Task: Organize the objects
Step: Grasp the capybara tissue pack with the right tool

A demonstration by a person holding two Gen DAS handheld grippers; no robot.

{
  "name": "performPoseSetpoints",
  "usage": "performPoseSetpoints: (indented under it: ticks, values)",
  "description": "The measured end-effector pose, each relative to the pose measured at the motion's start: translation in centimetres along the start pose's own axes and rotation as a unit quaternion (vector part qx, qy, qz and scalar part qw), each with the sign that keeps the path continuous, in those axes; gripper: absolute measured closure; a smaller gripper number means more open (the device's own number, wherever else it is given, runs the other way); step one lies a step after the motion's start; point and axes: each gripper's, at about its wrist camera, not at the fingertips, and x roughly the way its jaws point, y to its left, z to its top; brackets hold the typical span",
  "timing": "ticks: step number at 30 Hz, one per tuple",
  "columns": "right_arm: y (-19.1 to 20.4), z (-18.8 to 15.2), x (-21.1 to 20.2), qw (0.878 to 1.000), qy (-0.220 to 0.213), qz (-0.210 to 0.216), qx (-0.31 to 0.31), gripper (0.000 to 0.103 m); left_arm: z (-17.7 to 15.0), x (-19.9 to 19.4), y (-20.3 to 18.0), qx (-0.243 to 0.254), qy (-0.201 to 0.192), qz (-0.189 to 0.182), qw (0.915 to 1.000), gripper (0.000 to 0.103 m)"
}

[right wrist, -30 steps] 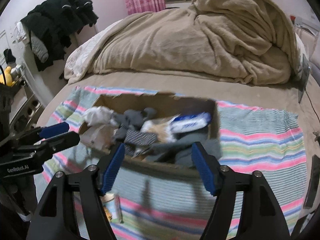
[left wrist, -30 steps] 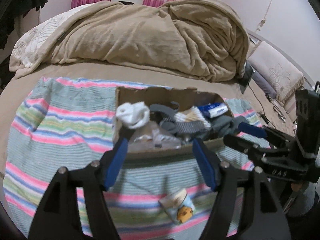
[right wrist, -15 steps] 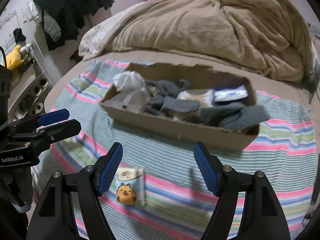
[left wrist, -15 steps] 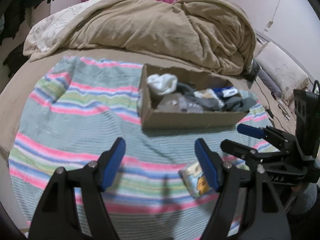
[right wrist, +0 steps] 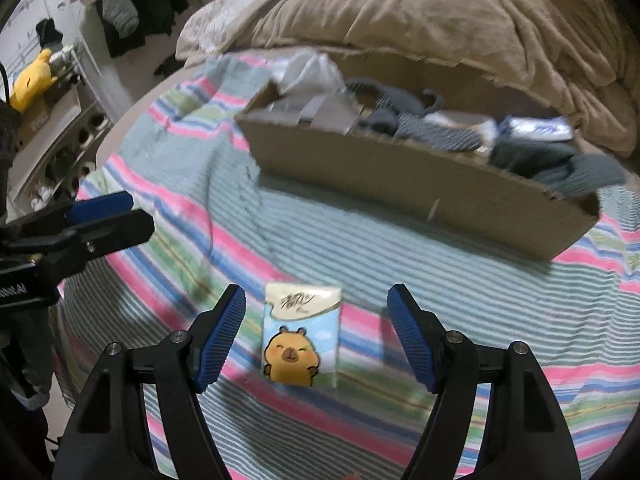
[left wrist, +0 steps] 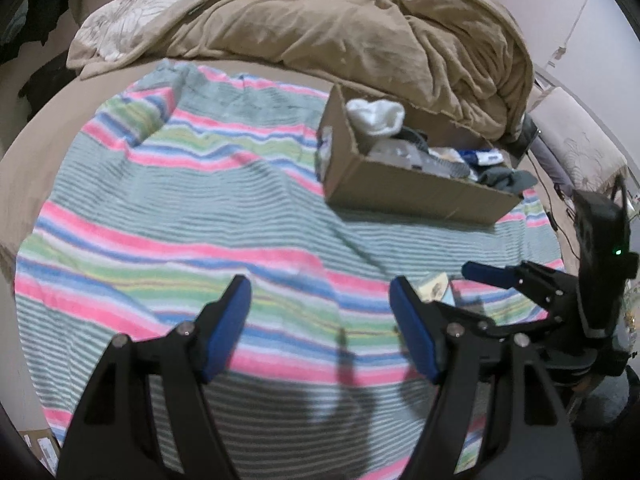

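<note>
A tissue pack (right wrist: 301,336) with a yellow cartoon animal lies on the striped blanket (right wrist: 360,256), between the open jaws of my right gripper (right wrist: 316,336), slightly left of centre. A cardboard box (right wrist: 400,188) full of socks and small items stands beyond it. In the left wrist view the box (left wrist: 416,192) is at upper right and the tissue pack (left wrist: 434,286) peeks out behind my right finger. My left gripper (left wrist: 320,328) is open and empty above the blanket (left wrist: 180,216). The right gripper also shows in the left wrist view (left wrist: 520,280).
A rumpled tan duvet (left wrist: 340,36) fills the back of the bed behind the box. A shelf with a yellow plush toy (right wrist: 30,80) and dark clothes stand left of the bed. The left gripper (right wrist: 80,224) shows at the left edge.
Both grippers have pulled back from the box and lowered. The right gripper now frames the tissue pack. The left gripper has swung left over the open blanket. Both stay open.
</note>
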Motion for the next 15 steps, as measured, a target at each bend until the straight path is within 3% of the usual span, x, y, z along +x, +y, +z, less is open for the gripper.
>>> performPoseSetpoints:
  ticks: [6,10,15]
  values:
    - [0.8,-0.5,1.7,1.000,0.022,-0.003,-0.016,0.029,-0.6,-0.2,0.6,-0.009,0.002,0.001,1.0000,0.030]
    - [0.9,-0.7,2.0,0.999,0.029,0.002,-0.021,0.055,-0.6,-0.1,0.2,-0.003,0.003,0.011,0.9999,0.030]
    - [0.5,-0.8,1.3,0.999,0.022,0.010,-0.022,0.055,-0.5,0.1,-0.6,0.010,0.003,0.022,0.9997,0.030]
